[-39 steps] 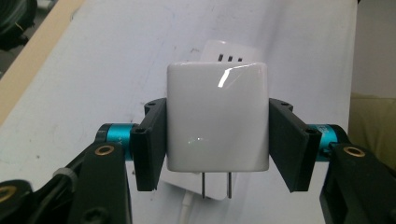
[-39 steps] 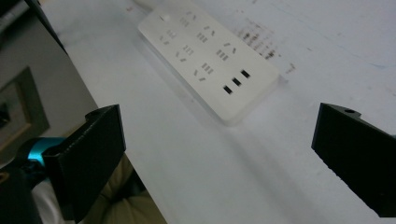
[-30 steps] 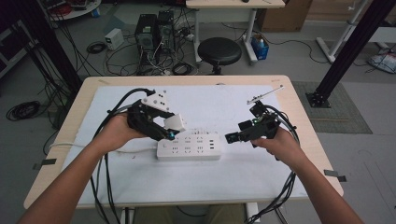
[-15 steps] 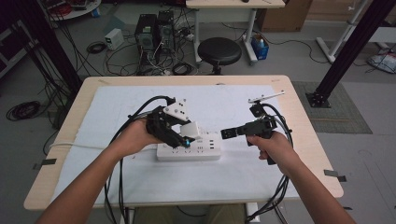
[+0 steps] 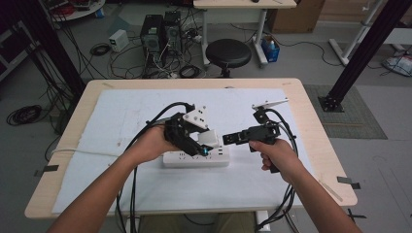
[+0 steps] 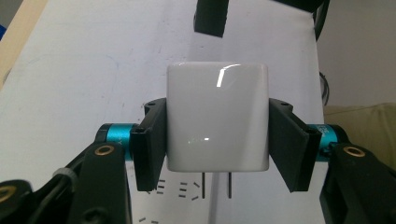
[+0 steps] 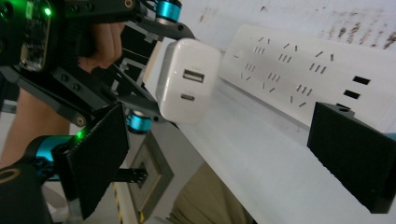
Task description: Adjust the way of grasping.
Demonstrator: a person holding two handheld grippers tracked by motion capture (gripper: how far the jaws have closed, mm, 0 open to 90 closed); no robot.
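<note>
Lab or workshop, computer towers (image 5: 160,31), tangled floor cables (image 5: 131,53), stool (image 5: 228,52)

The high view looks forward and down from above the person's side of the table (image 5: 311,97), far enough to take in the whole top and the strip (image 5: 194,159) near its middle. The left gripper view sits very close above the strip (image 6: 187,191), facing down past a charger (image 6: 217,116). The right gripper view looks low along the strip (image 7: 299,60) from just beside it. All three share strip and charger (image 7: 187,79).
</note>
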